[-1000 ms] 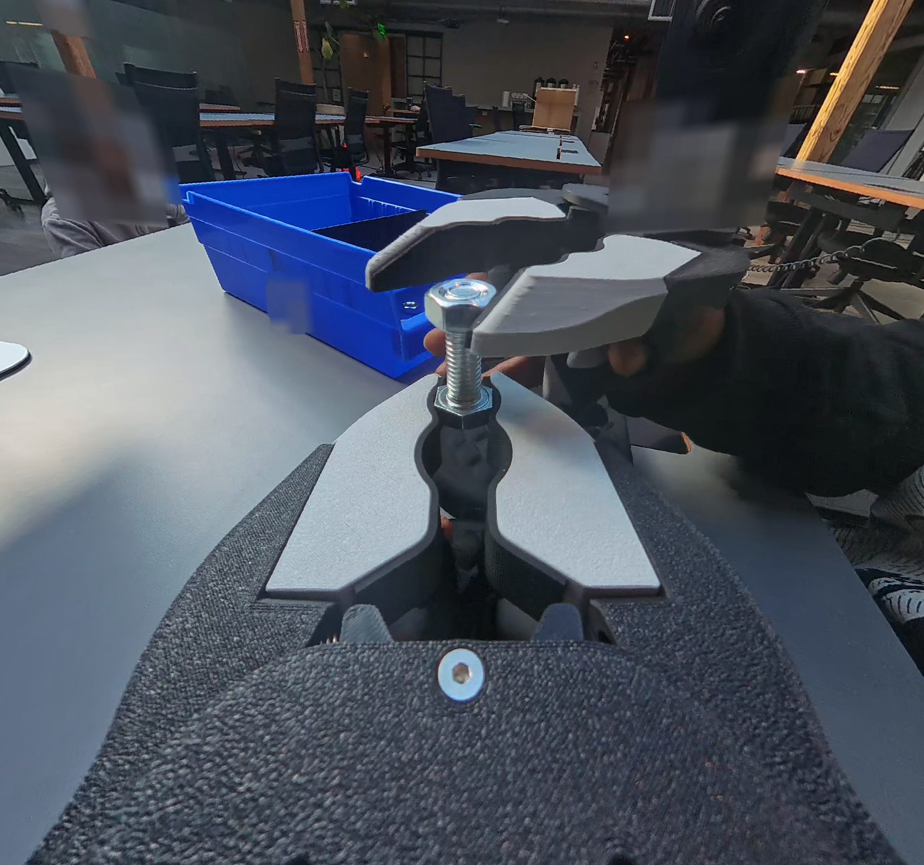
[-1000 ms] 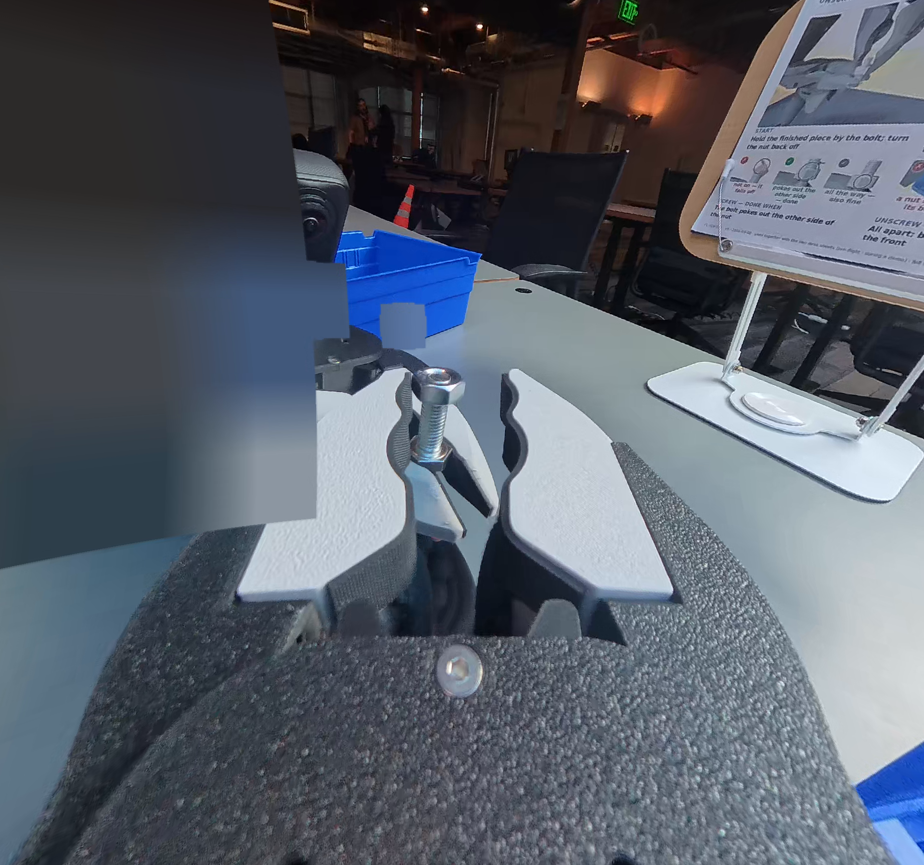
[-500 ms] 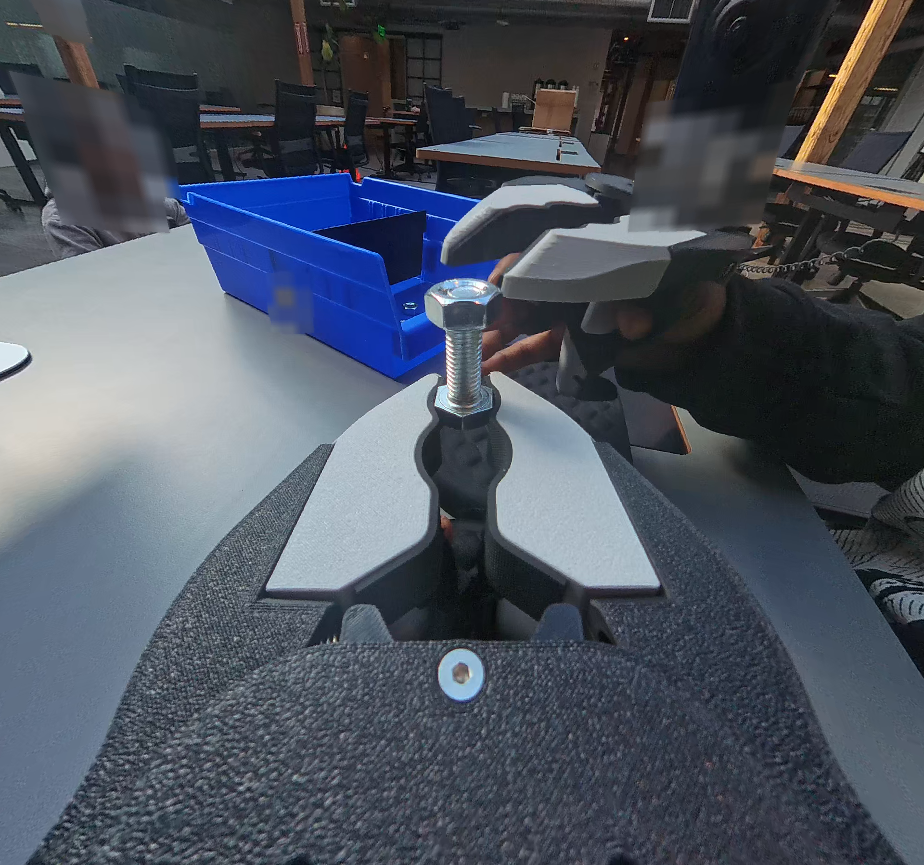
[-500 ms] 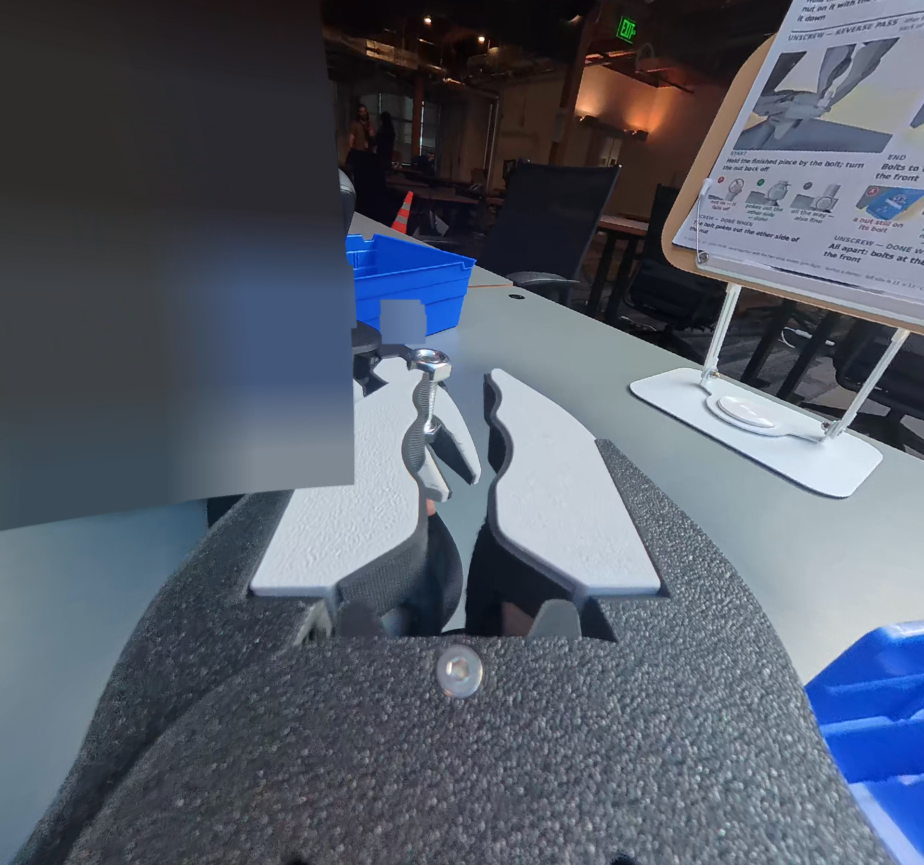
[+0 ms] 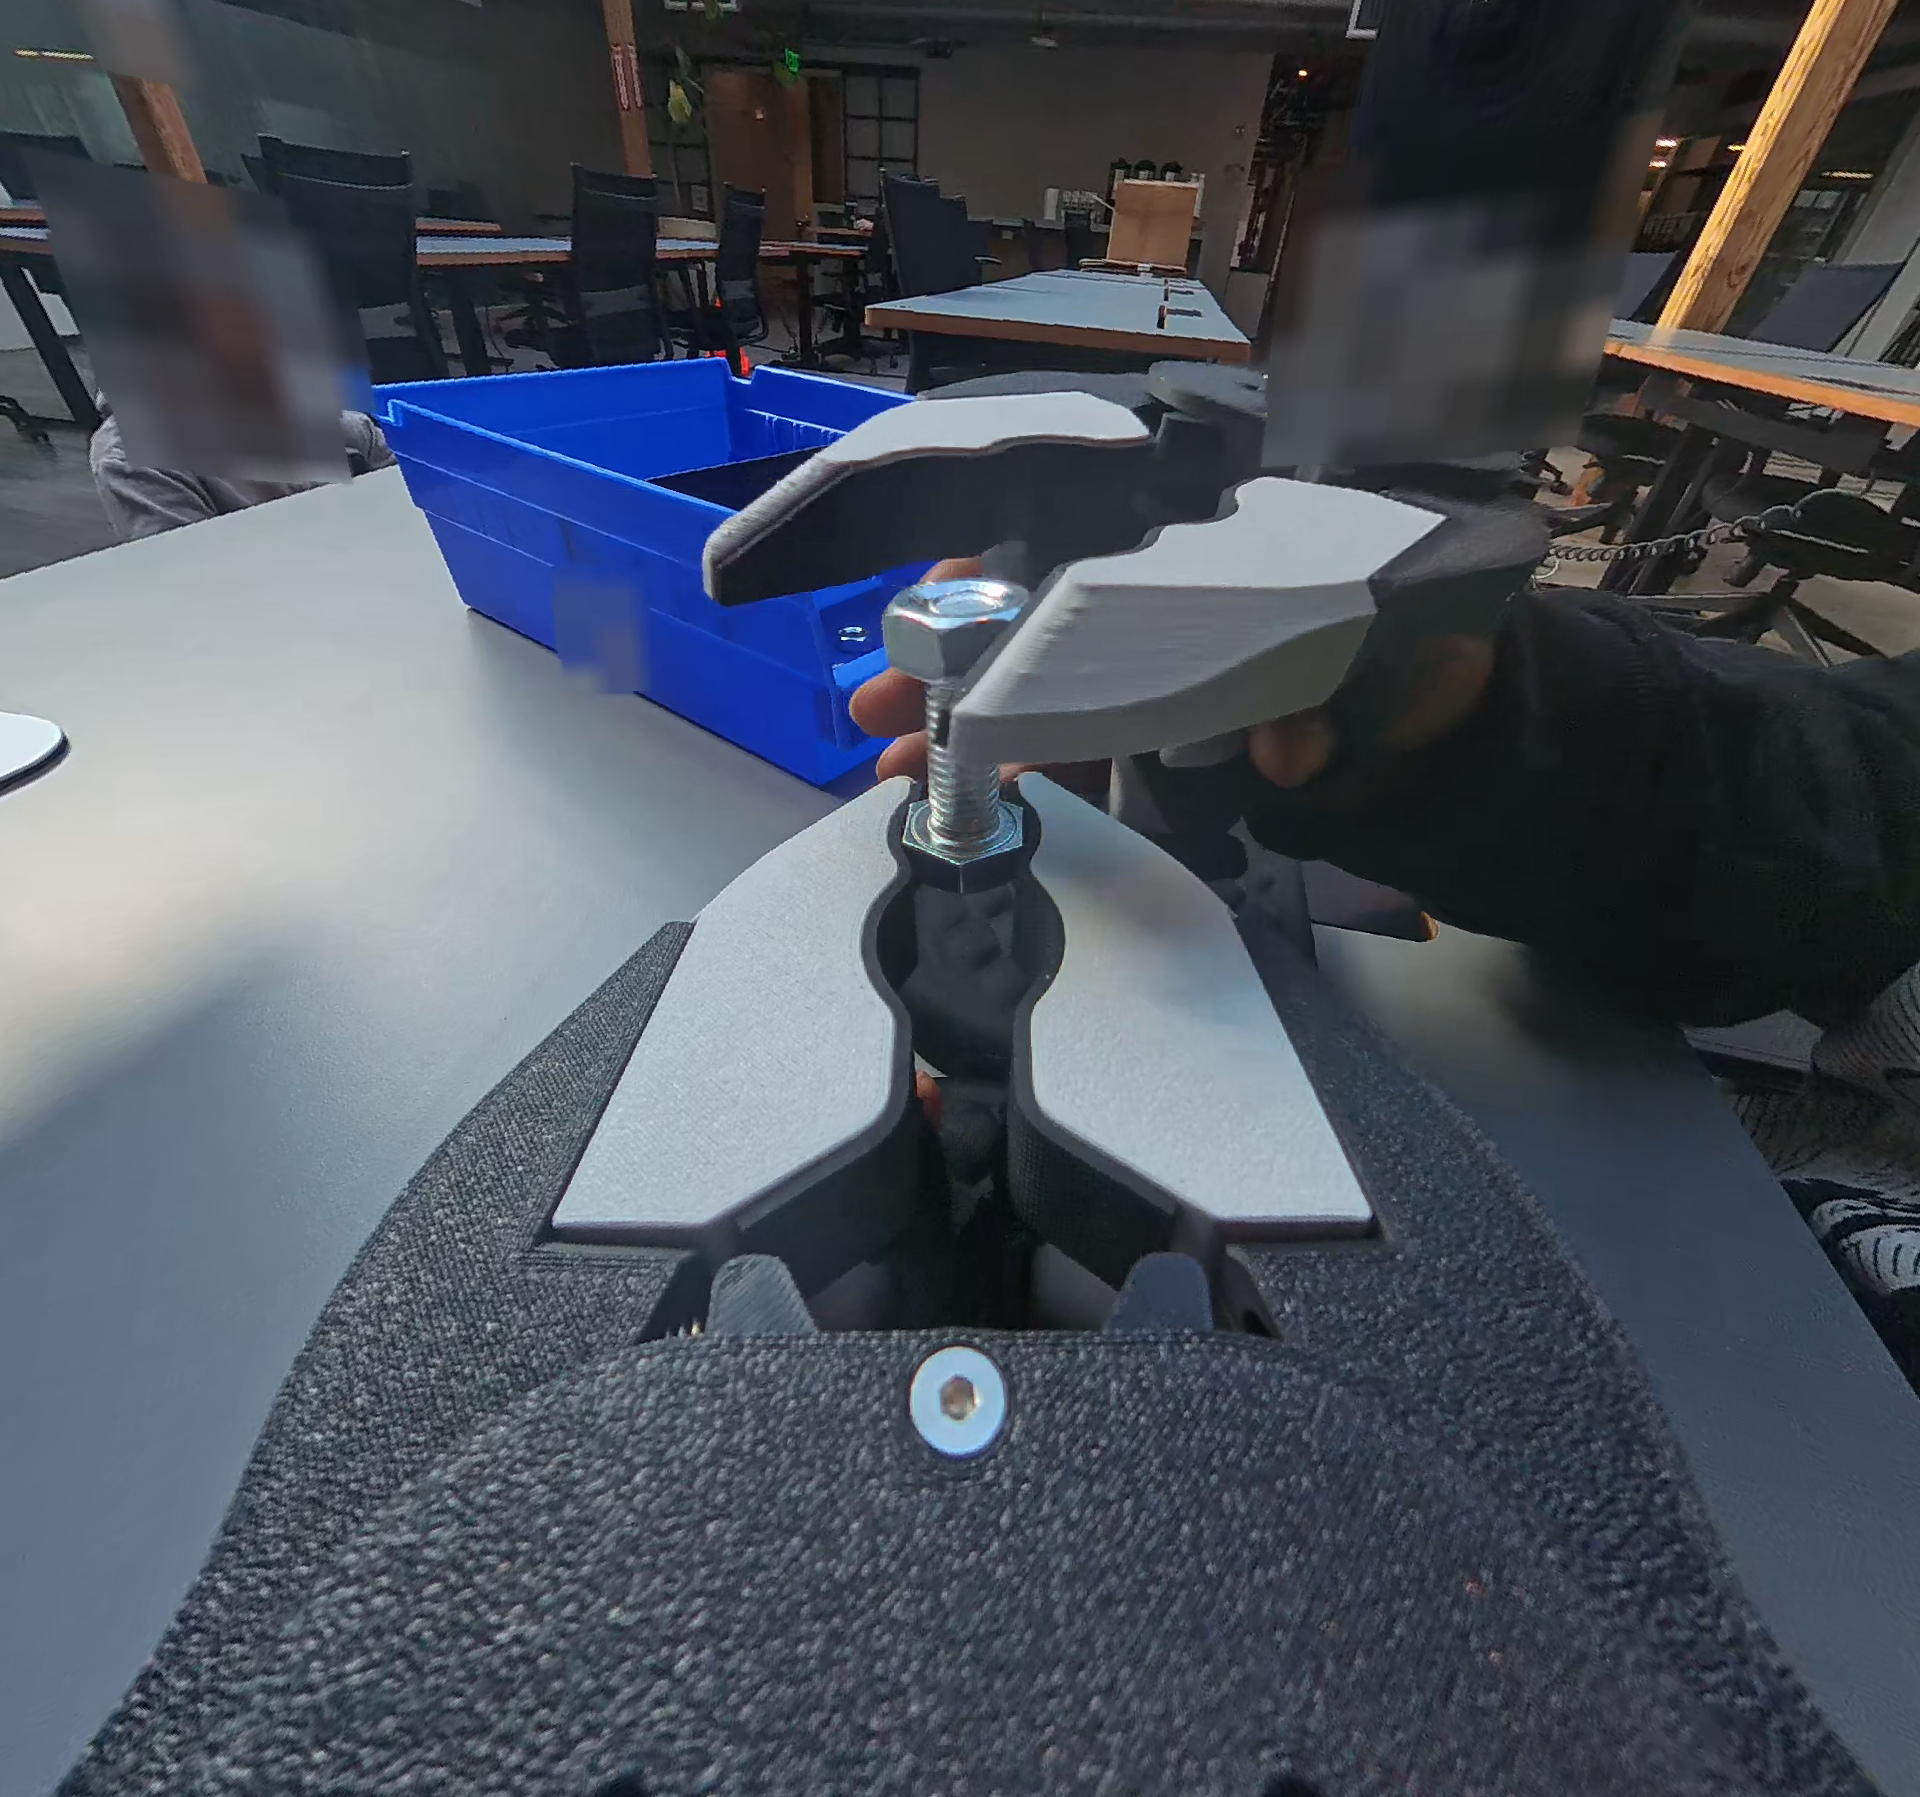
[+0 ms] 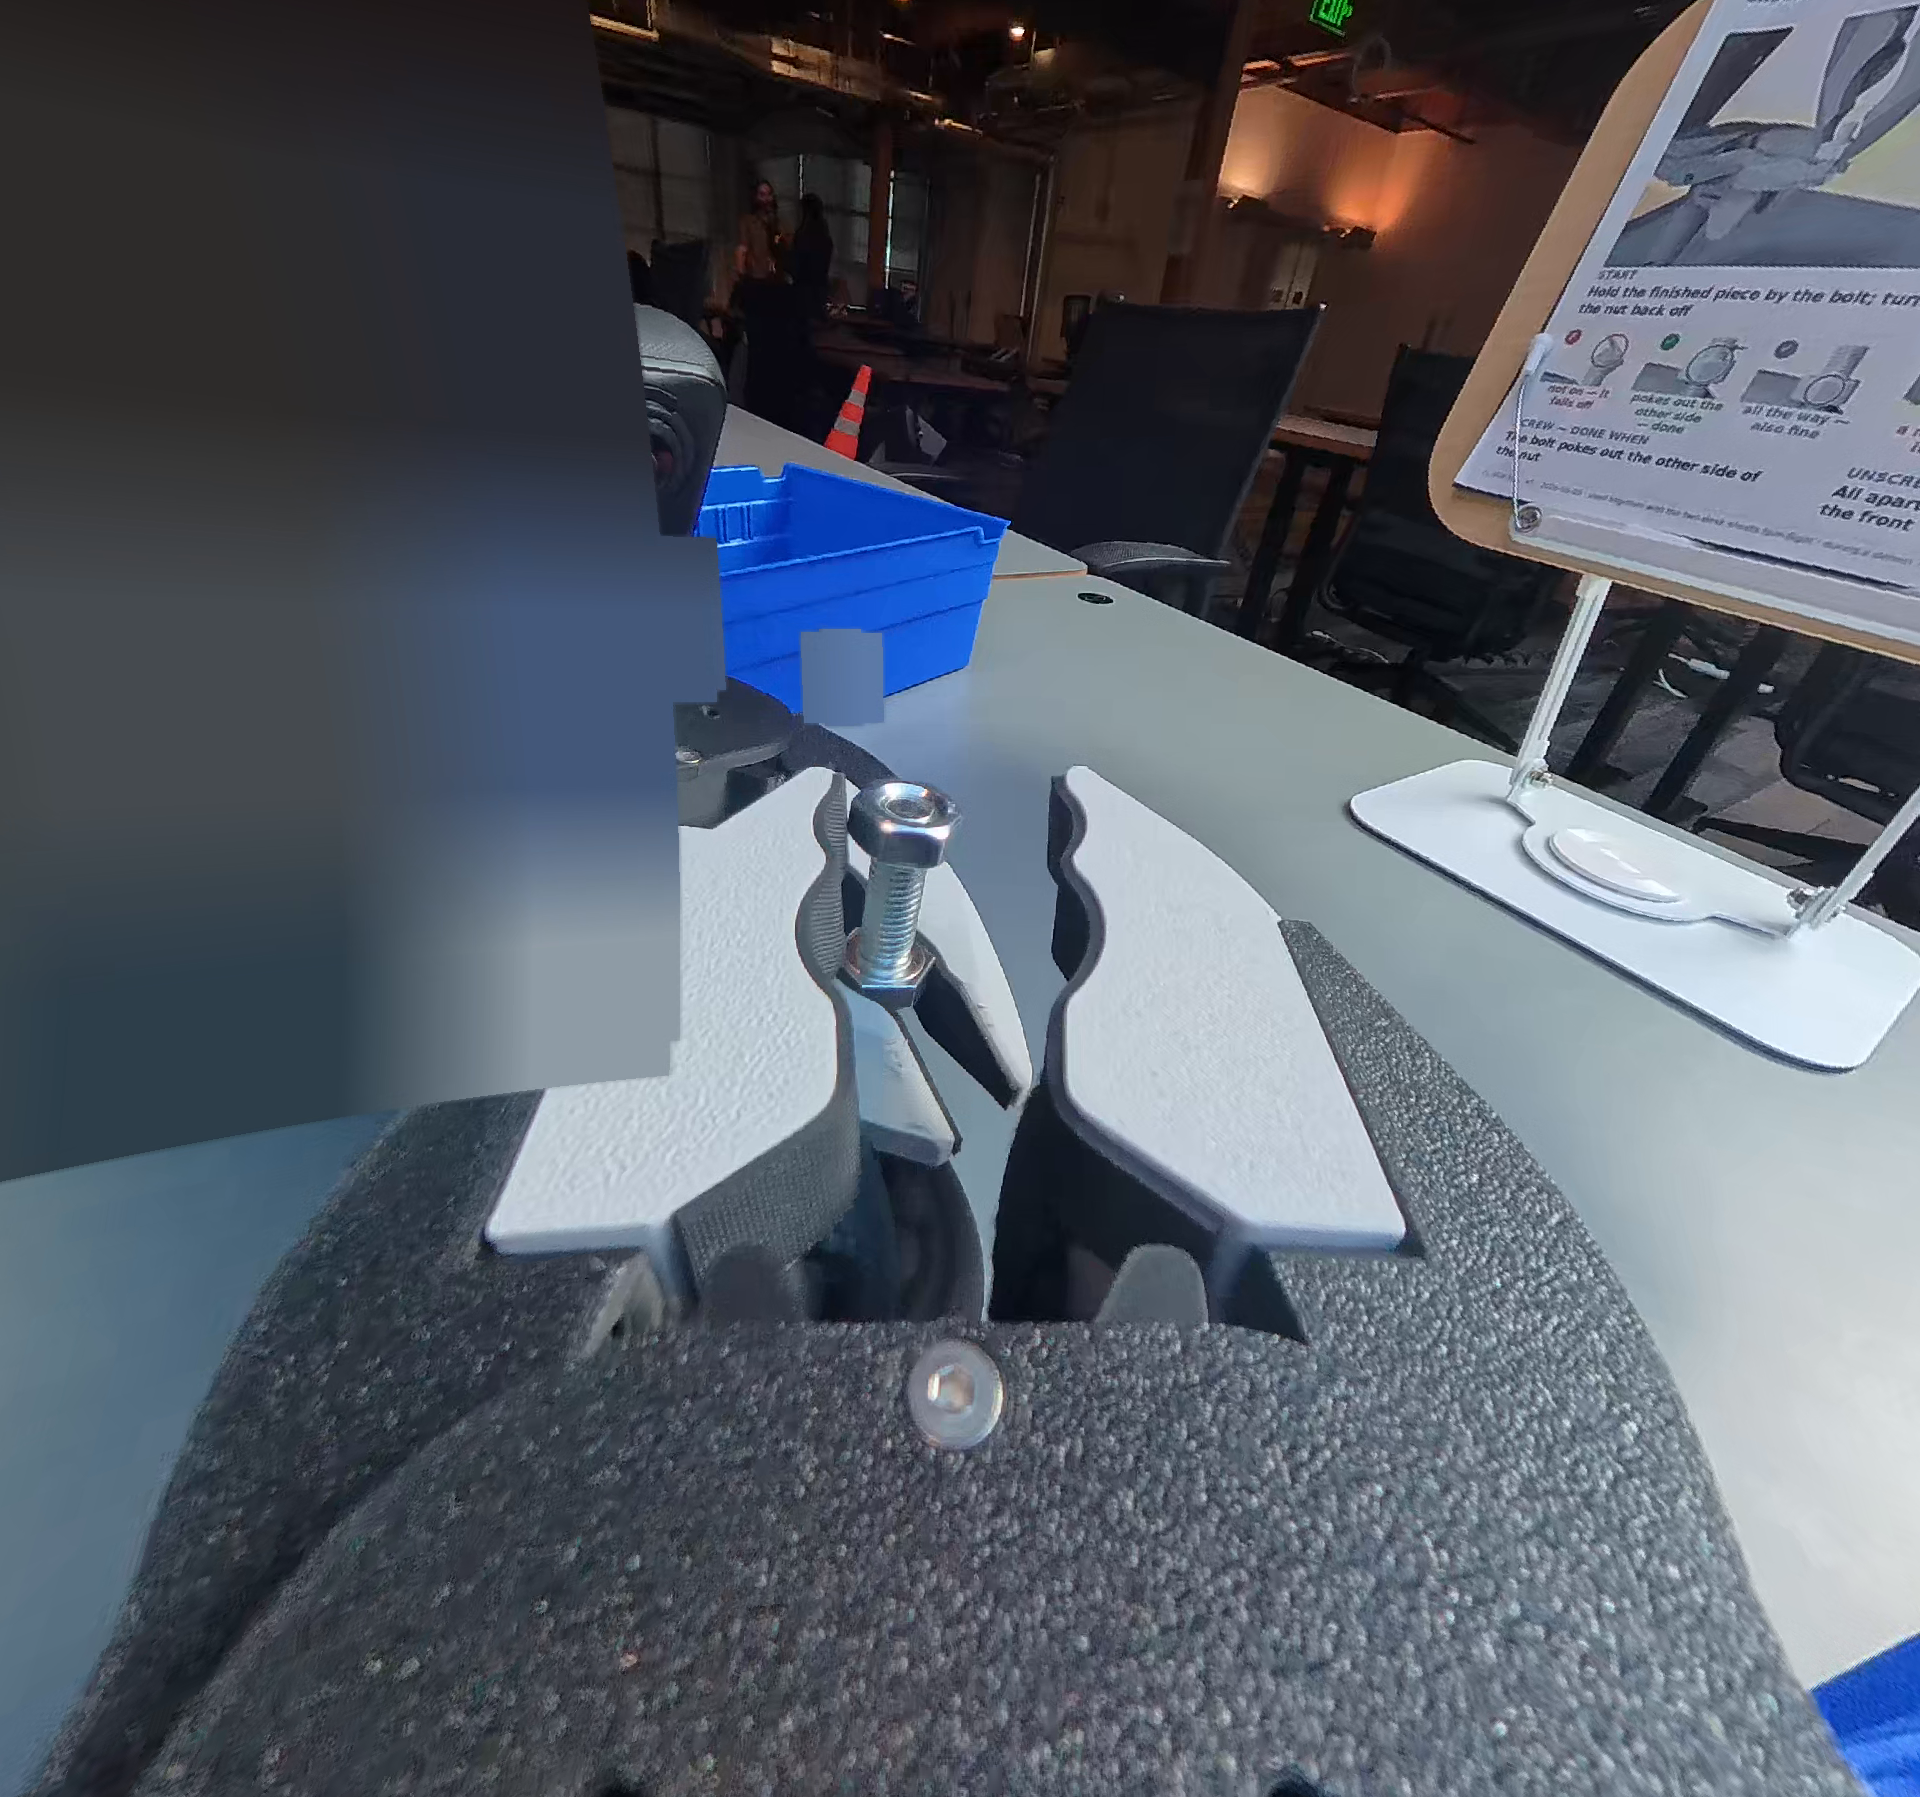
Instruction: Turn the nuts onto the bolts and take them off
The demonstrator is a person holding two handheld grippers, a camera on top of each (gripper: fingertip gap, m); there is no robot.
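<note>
My right gripper [image 5: 940,646] has come back, its fingers spread wide around the bolt [image 5: 958,708] head; my left gripper [image 5: 966,838] stays clamped on the nut [image 5: 966,831], ready for another turn.

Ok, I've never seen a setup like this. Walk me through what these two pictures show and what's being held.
No robot here: a person holds a two-fingered hand tool in each hand, and each tool carries a camera looking forward along its jaws.

The left wrist view looks along the left gripper. Its jaws are shut on a nut threaded low on an upright bolt.

The right gripper comes in from the right, held by a dark-sleeved hand. Its jaws are open around the bolt's head.

The right wrist view shows the same bolt from the other tool.

On the grey table sit a blue bin and a white stand holding an instruction sheet.
</note>
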